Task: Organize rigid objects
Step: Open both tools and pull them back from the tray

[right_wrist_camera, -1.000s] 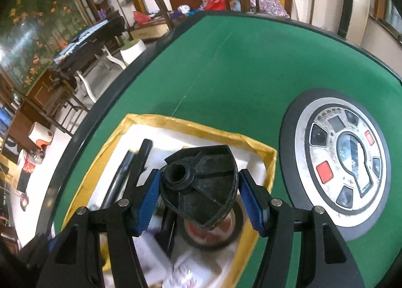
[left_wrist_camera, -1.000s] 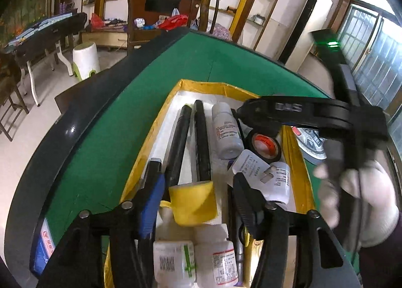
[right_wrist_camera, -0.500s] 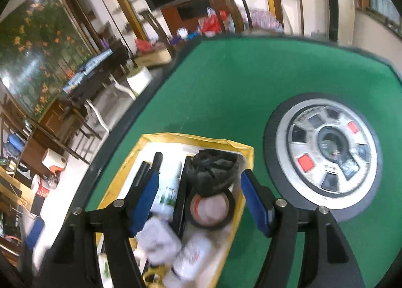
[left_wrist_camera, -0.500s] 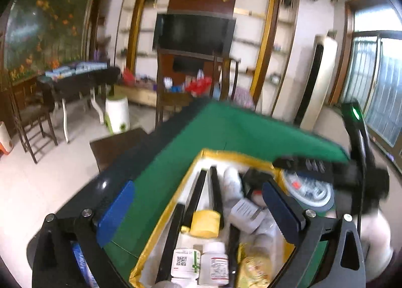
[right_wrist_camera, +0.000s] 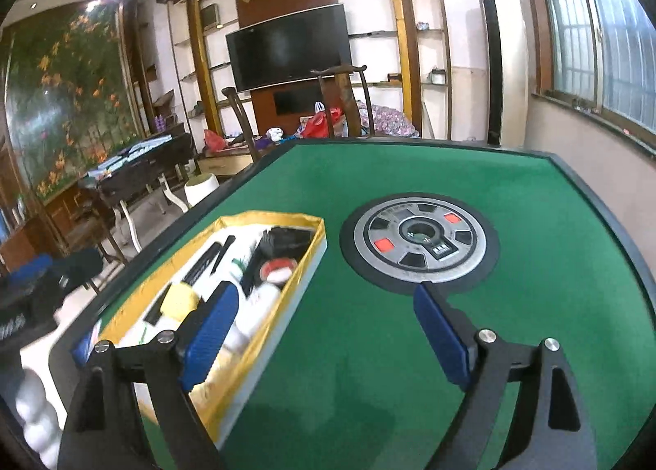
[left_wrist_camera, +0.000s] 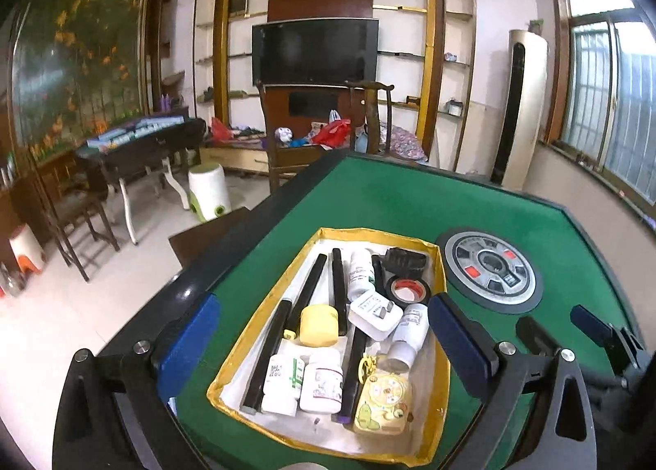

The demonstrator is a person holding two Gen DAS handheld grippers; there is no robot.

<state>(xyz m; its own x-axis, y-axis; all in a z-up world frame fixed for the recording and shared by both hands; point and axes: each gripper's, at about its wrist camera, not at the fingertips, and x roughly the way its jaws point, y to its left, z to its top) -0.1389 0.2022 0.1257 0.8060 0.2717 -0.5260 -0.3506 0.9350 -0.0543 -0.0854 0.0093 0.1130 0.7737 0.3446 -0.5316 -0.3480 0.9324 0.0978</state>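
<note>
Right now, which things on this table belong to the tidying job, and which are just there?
Job:
- tray
- black sticks
- white bottles
- yellow lid
- charger
- tape roll
- black part
- yellow tin
- left gripper and right gripper, both open and empty; the right one's jaws have just been opening

Just there:
- table's centre dial
- chairs
- TV

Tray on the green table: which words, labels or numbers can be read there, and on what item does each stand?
None can be read.
White bottles: labels too small.
White charger: print too small.
Yellow cartoon tin: pictures only.
Round control panel: markings blurred.
</note>
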